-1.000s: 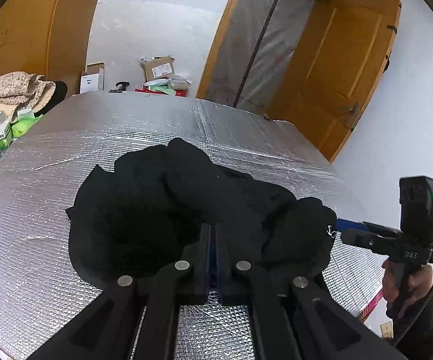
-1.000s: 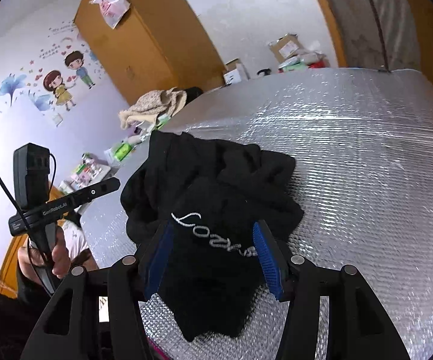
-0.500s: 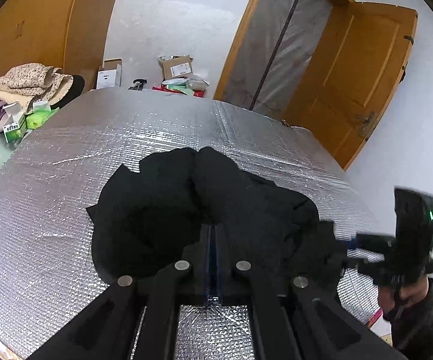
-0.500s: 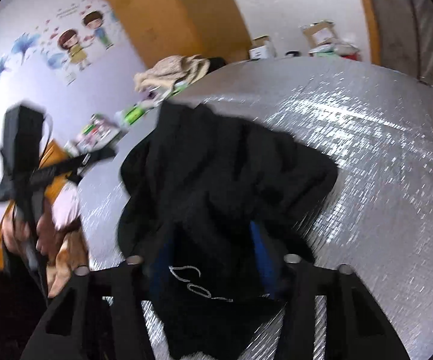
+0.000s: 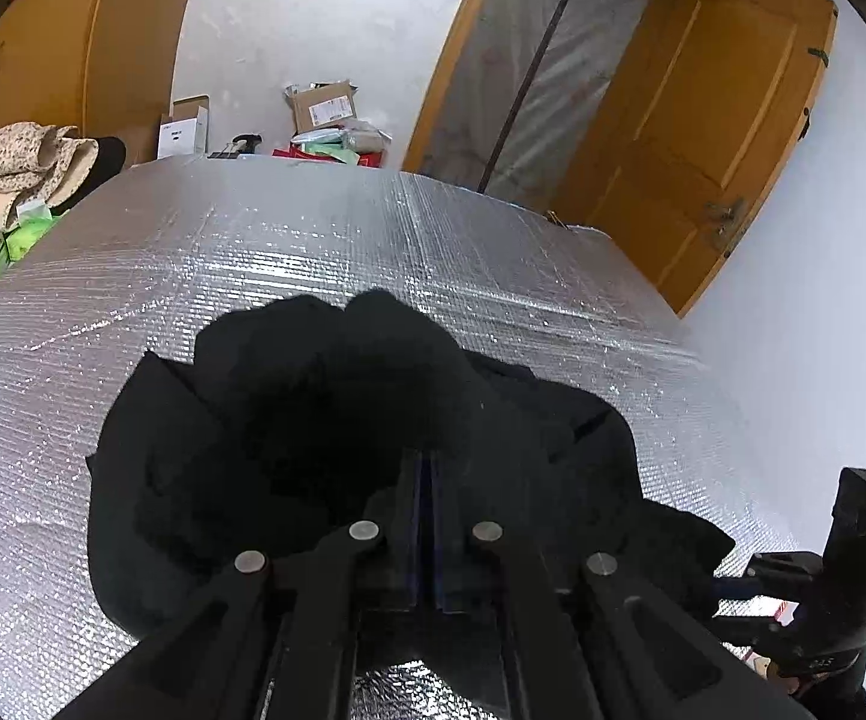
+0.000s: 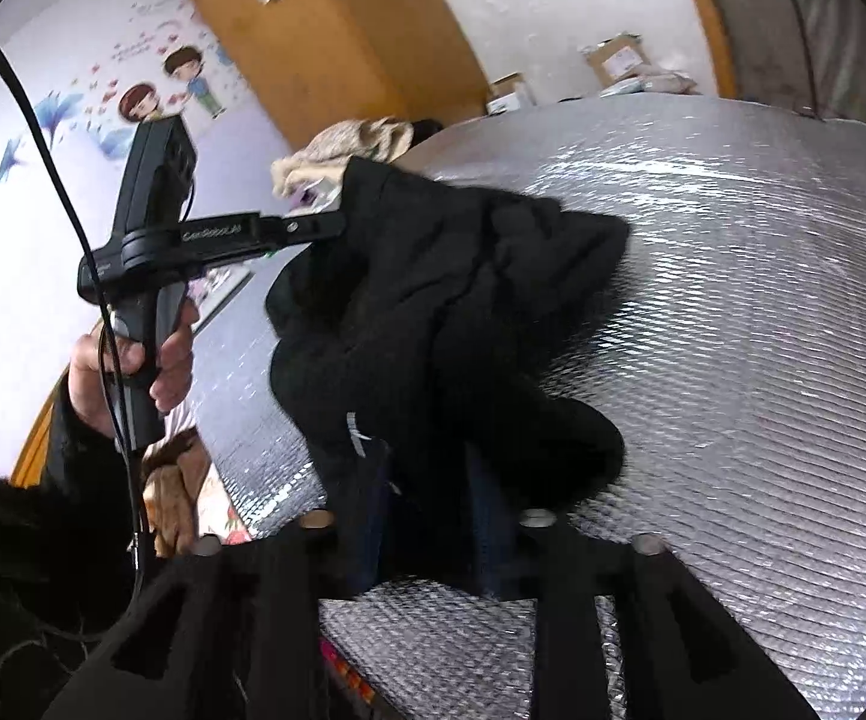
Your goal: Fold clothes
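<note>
One black garment (image 5: 337,432), unfolded, entered as the sole task item.

Left wrist view. The garment lies in a crumpled heap on the near half of the silver-quilted table (image 5: 373,240), lobes bunched up, no flat panel or straight crease visible. The left claw (image 5: 424,480) is pressed together, its tips sunk in the near edge of the cloth; a pinch on a fold looks likely, though black on black hides the contact. At the near right the right claw (image 5: 727,591) reaches into the garment's right end. Far off the table: cardboard boxes (image 5: 325,108), an orange door (image 5: 721,138), a pile of light clothes (image 5: 19,156) at far left.

Right wrist view. Slightly blurred. The same garment drapes over and between the right claw's fingers (image 6: 373,516); its jaws are opening, with cloth between them. A white logo mark (image 6: 358,429) shows on the near fold. At left a hand (image 6: 133,360) holds the left claw, whose tip meets the garment's far-left edge.

Progress, as judged: no fold made; spreading flat and every fold remain.
</note>
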